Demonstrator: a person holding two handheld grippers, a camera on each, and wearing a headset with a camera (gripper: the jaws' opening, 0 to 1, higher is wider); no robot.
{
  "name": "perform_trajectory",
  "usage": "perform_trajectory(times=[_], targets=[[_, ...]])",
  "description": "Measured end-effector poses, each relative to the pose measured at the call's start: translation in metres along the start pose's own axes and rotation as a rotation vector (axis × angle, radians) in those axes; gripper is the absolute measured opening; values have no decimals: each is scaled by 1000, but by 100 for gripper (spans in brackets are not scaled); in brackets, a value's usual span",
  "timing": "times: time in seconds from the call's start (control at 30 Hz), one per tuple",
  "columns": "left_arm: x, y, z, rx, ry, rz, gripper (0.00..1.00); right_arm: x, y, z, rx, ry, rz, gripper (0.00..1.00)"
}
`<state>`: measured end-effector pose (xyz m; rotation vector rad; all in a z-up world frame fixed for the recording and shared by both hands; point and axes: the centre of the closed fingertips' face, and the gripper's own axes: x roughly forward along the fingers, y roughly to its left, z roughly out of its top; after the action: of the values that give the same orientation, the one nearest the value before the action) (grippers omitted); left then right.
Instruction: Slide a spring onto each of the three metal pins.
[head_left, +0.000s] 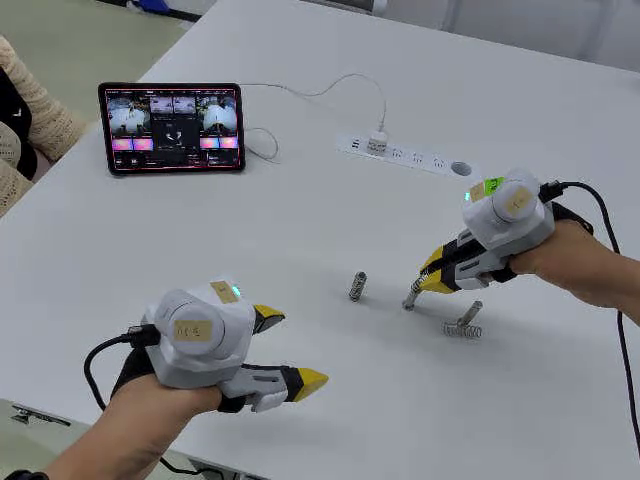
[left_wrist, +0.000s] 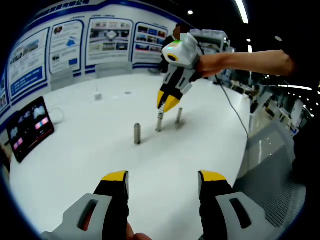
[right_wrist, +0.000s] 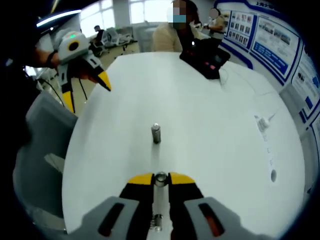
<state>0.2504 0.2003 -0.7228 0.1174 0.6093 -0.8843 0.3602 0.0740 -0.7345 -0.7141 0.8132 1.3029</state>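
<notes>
A metal pin (head_left: 357, 286) with a spring on it stands at mid-table, also seen as pin (left_wrist: 137, 134) and pin (right_wrist: 156, 134). My right gripper (head_left: 432, 272) is shut on a spring around a second pin (head_left: 413, 296), whose foot rests on the table; its tips (right_wrist: 160, 179) close on the pin top. A third pin (head_left: 470, 312) stands bare to the right, with a loose spring (head_left: 462, 329) lying at its base. My left gripper (head_left: 290, 348) hovers open near the front edge, holding nothing; its own view shows the left gripper (left_wrist: 164, 176) well apart from the pins.
A tablet (head_left: 171, 127) stands at the back left, with a white cable running to a power strip (head_left: 405, 155) at the back. A person's sleeve (head_left: 25, 120) shows at the left edge. The white table (head_left: 300, 230) has a front edge near my left hand.
</notes>
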Motion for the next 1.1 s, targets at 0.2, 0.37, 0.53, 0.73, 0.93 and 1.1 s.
perform_trajectory(times=[0.2, 0.37, 0.53, 0.73, 0.93, 1.1], targets=[[0, -1, 0, -1, -2, 2, 57, 8, 1, -3, -3, 19, 6, 12], [0, -3, -1, -1, 0, 0, 57, 14, 2, -5, -19, 38, 12, 12], [-2, -1, -1, -5, -2, 4, 57, 20, 1, -8, -26, 47, 12, 12], [-5, 1, -3, -9, 1, 12, 57, 25, 0, -11, -28, 55, 14, 12], [-5, 1, -6, -9, 7, 14, 57, 32, 1, -14, -36, 71, 22, 12], [-6, 3, -4, -7, 7, 16, 57, 36, 2, -18, -35, 84, 27, 13]])
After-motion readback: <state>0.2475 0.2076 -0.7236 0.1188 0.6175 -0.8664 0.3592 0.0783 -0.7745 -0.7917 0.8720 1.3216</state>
